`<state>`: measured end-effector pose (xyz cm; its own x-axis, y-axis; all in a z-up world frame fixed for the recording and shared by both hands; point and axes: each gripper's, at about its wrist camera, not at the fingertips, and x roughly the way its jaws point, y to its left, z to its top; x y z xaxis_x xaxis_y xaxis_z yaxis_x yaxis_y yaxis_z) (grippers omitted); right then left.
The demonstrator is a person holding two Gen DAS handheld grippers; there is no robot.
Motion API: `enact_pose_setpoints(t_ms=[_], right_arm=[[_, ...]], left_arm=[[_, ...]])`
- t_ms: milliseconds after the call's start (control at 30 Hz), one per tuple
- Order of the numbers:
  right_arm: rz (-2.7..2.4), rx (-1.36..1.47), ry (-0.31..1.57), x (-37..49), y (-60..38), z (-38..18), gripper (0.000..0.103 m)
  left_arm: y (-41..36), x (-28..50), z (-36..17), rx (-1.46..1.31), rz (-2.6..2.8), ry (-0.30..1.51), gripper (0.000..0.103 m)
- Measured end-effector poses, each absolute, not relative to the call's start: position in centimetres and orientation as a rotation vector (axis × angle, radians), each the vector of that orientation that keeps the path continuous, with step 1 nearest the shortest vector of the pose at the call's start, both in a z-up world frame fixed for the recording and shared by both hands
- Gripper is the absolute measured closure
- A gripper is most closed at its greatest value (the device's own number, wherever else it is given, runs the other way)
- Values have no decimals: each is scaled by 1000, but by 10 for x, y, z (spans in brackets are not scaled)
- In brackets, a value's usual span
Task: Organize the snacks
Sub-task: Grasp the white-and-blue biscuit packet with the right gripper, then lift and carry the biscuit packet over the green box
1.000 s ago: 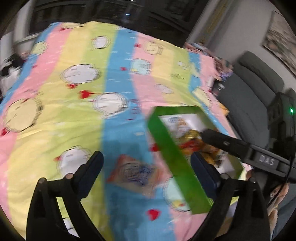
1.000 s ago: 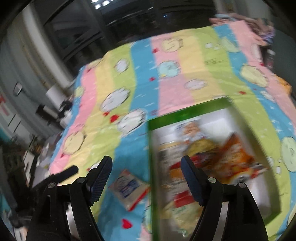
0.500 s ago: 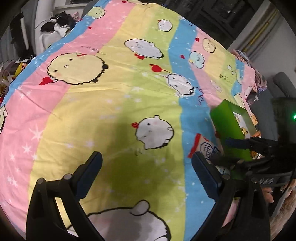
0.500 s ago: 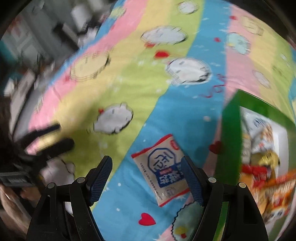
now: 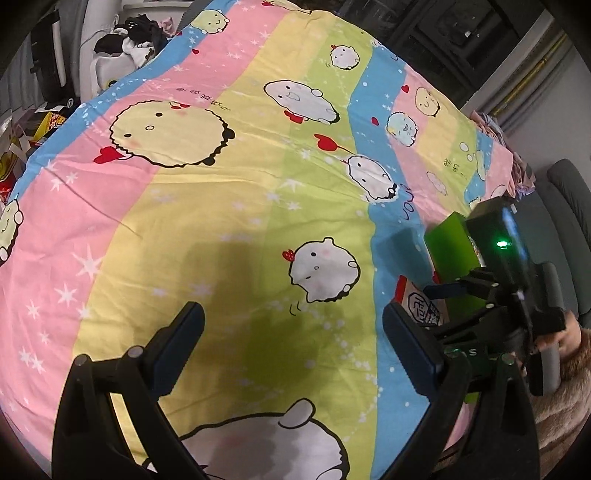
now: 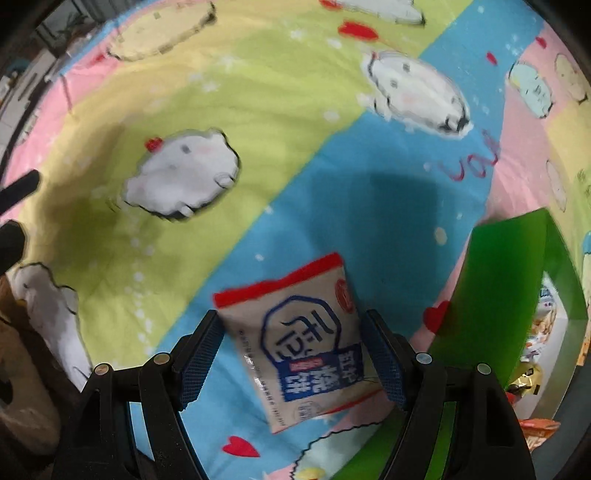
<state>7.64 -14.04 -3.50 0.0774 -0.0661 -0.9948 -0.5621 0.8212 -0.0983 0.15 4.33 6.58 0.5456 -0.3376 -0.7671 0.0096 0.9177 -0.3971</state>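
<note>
A white snack packet [image 6: 299, 343] with a red top edge and a blue label lies flat on the striped cartoon bedsheet [image 6: 258, 92], just left of a green box [image 6: 498, 295] holding several snacks. My right gripper [image 6: 291, 354] points down over the packet, open, with one finger on each side of it; the pads do not visibly press on it. In the left wrist view the same packet [image 5: 419, 306] shows at the right, under the right gripper [image 5: 439, 310], beside the green box [image 5: 447, 243]. My left gripper [image 5: 291, 347] hovers open over bare sheet, nothing between its fingers.
The sheet [image 5: 221, 184] covers a wide flat surface. Clothes and clutter [image 5: 125, 33] lie beyond its far left edge. A grey sofa [image 5: 569, 206] stands on the right. A person's sleeve [image 5: 569, 373] holds the right gripper's handle.
My right gripper swung from above the green box leftward and down until the packet lies between its fingers. My left gripper turned left, away from the box, over open sheet.
</note>
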Motion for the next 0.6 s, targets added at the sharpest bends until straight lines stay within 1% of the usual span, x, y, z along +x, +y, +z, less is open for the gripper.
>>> enact_pose_setpoints(t_ms=[133, 167, 200, 267, 400, 600], right_arm=[[406, -489, 1488, 79, -147, -39, 26], [405, -478, 1480, 78, -148, -38, 28], [407, -460, 1465, 75, -148, -36, 35], [406, -424, 1453, 76, -148, -33, 35], [393, -191, 1456, 83, -151, -25, 36], [371, 163, 1368, 79, -147, -14, 36]], left_arm=[[39, 1, 67, -356, -229, 977, 6], [39, 1, 67, -356, -231, 978, 6], [39, 1, 67, -357, -230, 978, 6], [40, 1, 67, -360, -226, 978, 6], [43, 1, 69, -369, -213, 968, 6], [54, 3, 68, -361, -148, 951, 6]])
